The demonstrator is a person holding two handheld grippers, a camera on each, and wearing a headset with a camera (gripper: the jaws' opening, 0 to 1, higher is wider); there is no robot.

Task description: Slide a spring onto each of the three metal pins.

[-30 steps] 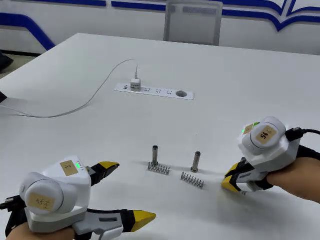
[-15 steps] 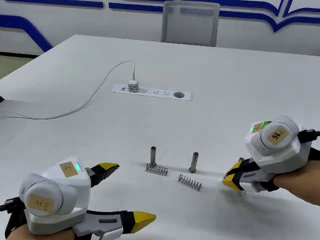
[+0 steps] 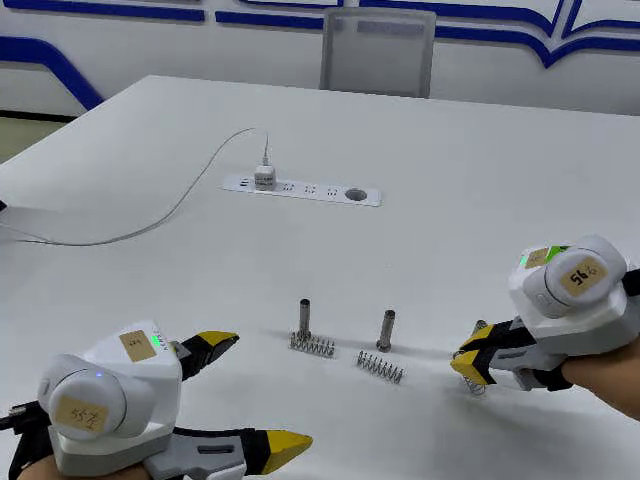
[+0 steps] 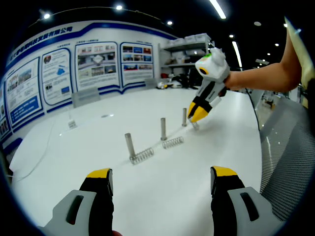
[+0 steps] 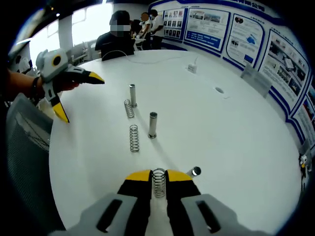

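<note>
Two metal pins [image 3: 304,315] [image 3: 386,328] stand upright mid-table, each with a spring lying at its foot [image 3: 312,346] [image 3: 381,367]. A third pin [image 5: 193,171] stands just right of my right gripper [image 5: 158,181], which is shut on a third spring [image 5: 158,183]. In the head view that gripper [image 3: 468,366] holds the spring [image 3: 476,385] low over the table beside the third pin [image 3: 480,327]. My left gripper [image 3: 250,395] is open at the bottom left, nothing between its jaws. In the left gripper view it [image 4: 161,174] faces the pins [image 4: 129,145].
A white power strip [image 3: 300,187] with a plugged charger [image 3: 264,178] and a cable [image 3: 160,215] lies further back. A grey chair [image 3: 378,50] stands at the table's far edge. People [image 5: 118,42] sit beyond the table in the right gripper view.
My right gripper has drifted slightly to the right with the spring still in it. The left gripper has barely moved. The head camera has shifted a little.
</note>
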